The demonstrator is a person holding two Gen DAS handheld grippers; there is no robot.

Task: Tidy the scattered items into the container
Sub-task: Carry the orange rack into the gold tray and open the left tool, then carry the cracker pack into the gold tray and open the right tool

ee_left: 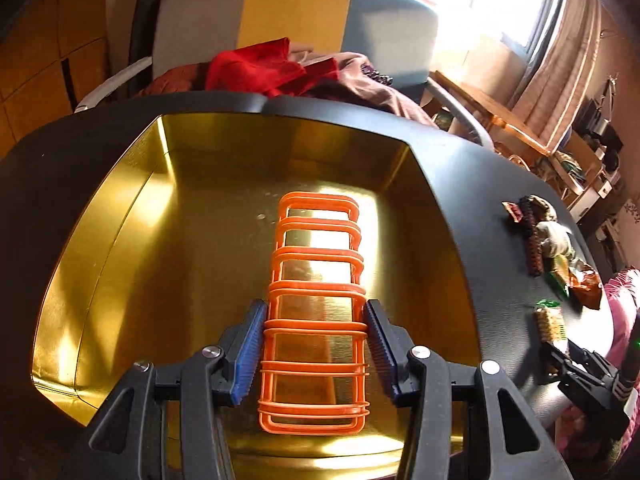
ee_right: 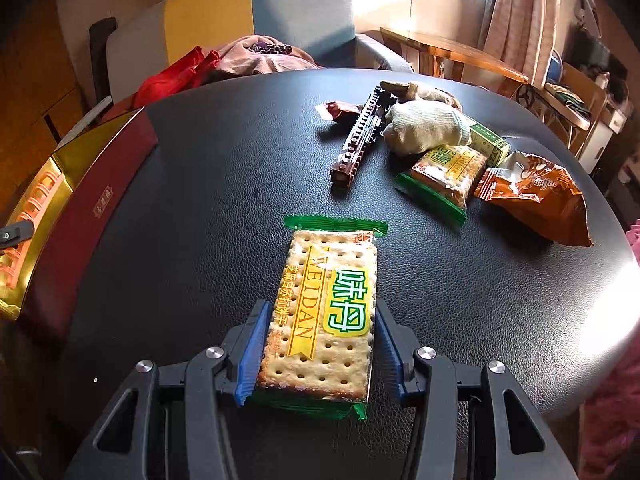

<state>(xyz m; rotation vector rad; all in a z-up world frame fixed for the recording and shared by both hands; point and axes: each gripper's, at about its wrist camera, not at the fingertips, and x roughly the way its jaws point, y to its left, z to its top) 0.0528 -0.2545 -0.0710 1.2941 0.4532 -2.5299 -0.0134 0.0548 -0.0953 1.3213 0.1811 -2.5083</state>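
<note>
Our left tongs [ee_left: 316, 344] clamp orange plastic rack [ee_left: 316, 300], held over gold-lined box [ee_left: 120, 220] at table's [ee_left: 500, 208] left end. Our right tongs [ee_right: 318, 344] grip green cracker packet [ee_right: 324, 312] at its sides, near table edge. Far right we see a cluster: brown brick strip [ee_right: 360, 140], knit glove [ee_right: 424, 128], second cracker packet [ee_right: 444, 180], orange snack bag [ee_right: 536, 200], small brown wrapper [ee_right: 340, 110].

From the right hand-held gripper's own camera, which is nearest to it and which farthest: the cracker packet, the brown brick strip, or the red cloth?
1. Cracker packet: between the right hand-held gripper fingers.
2. Brown brick strip: mid-table, slightly right.
3. Red cloth: beyond the table's far edge, left.
</note>
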